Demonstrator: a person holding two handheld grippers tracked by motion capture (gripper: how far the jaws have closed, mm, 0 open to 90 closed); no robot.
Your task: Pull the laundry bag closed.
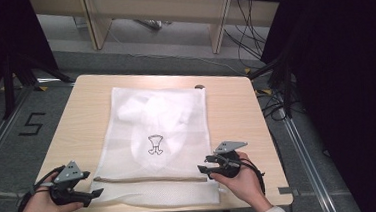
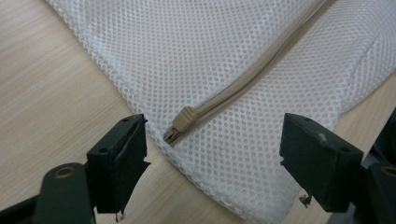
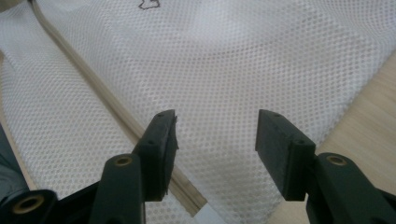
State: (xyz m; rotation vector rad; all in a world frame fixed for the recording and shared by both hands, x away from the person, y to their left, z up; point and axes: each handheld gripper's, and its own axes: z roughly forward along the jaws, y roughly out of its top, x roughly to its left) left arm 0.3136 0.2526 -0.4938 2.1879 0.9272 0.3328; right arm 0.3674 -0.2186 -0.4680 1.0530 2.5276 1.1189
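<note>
Mesh laundry bag (image 1: 158, 138): soft, limp | you faced zipper pull (image 2: 183, 120), 12 o'clock of left tool (image 2: 212, 158) | both tools, right tool (image 3: 215, 144) included, gaped empty.

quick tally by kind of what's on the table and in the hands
white mesh laundry bag, flat on the table, white garment inside it: 1
beige zipper across the bag, pull at its left end: 1
tongs, both open, holding nothing: 2 (left tongs, right tongs)
total: 4
</note>
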